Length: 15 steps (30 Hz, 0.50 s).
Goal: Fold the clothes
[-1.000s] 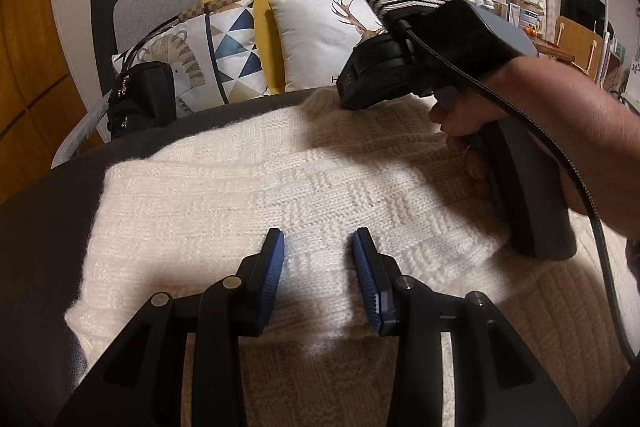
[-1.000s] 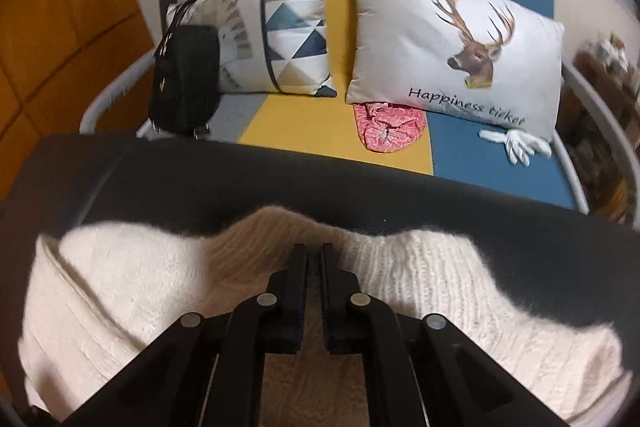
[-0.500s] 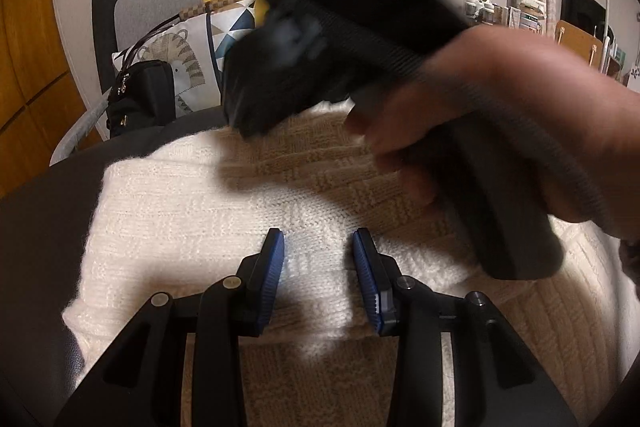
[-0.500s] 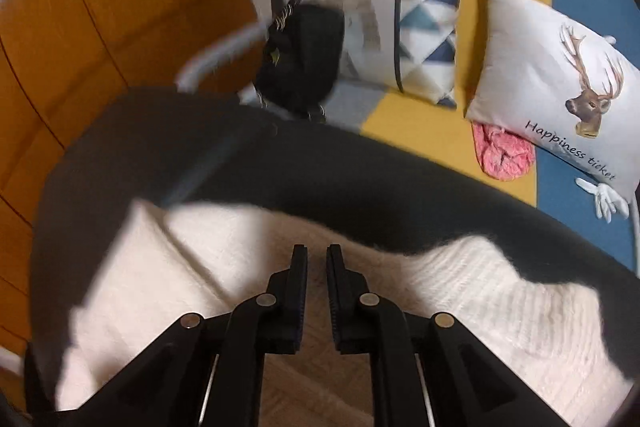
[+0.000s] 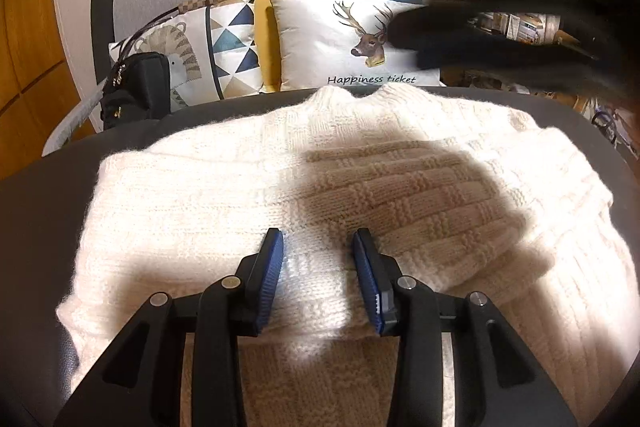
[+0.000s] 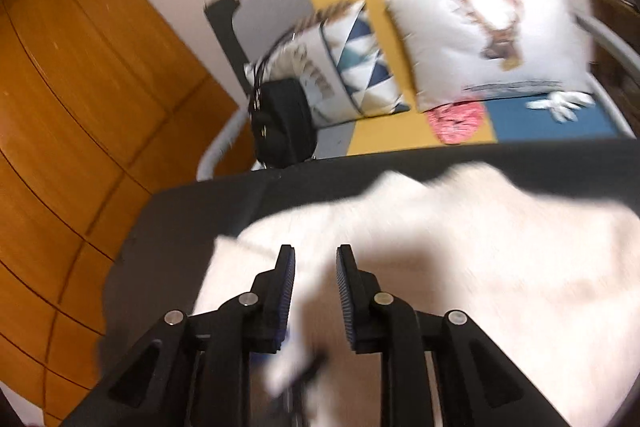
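Two grippers over the sweater (image 5: pixel 224 195), which reaches the table's (image 5: pixel 36 227) far edge: left gripper (image 5: pixel 318 247) half-open, empty; right gripper (image 6: pixel 315 269) opening (frame blurred), gripping nothing.

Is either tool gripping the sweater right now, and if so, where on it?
Neither shows a clear hold. The left tool sits with pads apart over a folded edge of the cream sweater. The right tool is opening, with nothing pinched; that view is blurred.
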### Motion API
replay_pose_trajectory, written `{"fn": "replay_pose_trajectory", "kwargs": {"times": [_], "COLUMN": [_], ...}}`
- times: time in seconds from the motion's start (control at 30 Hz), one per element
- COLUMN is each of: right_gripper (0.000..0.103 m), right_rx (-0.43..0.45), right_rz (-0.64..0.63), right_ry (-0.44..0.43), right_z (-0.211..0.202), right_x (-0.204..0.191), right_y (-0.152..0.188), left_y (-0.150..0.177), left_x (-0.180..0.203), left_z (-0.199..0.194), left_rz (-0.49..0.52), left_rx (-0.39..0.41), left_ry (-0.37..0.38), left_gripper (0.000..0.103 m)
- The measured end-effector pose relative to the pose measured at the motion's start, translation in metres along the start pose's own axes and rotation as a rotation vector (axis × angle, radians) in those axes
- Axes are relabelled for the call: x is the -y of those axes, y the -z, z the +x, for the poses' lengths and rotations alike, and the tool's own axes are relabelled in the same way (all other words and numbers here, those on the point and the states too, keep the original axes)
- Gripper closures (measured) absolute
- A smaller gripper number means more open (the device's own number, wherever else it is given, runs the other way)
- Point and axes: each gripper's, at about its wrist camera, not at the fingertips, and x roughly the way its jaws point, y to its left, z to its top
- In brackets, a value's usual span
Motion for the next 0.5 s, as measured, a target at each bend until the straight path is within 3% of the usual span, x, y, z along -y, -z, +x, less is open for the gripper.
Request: {"fn": "replay_pose_trajectory", "kwargs": {"times": [0.17, 0.23, 0.27, 0.3, 0.33, 0.4, 0.5], "right_gripper": [0.081, 0.081, 0.081, 0.081, 0.081, 0.081, 0.081], "right_rx": [0.045, 0.033, 0.029, 0.021, 0.01, -0.011, -0.046], "right_rz": [0.1, 0.112, 0.108, 0.105, 0.103, 0.115, 0.122], "right_ry": [0.052, 0.103, 0.133, 0.157, 0.179, 0.214, 0.256], "right_z": [-0.097, -0.125, -0.137, -0.146, -0.153, -0.165, -0.172], "right_x": [0.026, 0.036, 0.04, 0.044, 0.048, 0.056, 0.061], "right_y": [0.074, 0.103, 0.117, 0.128, 0.138, 0.159, 0.187], "left_y": [0.0, 0.007, 0.011, 0.016, 0.023, 0.039, 0.059], "left_x": [0.008, 0.013, 0.013, 0.013, 0.011, 0.01, 0.007], "left_z": [-0.014, -0.03, -0.04, -0.047, -0.055, -0.067, -0.076], "left_rz": [0.03, 0.061, 0.064, 0.063, 0.065, 0.077, 0.09], "left_rx": [-0.03, -0.045, -0.048, -0.05, -0.057, -0.077, -0.101], "left_ry": [-0.018, -0.039, -0.029, -0.011, 0.005, 0.018, -0.026], "left_gripper": [0.06, 0.052, 0.042, 0.031, 0.028, 0.027, 0.027]}}
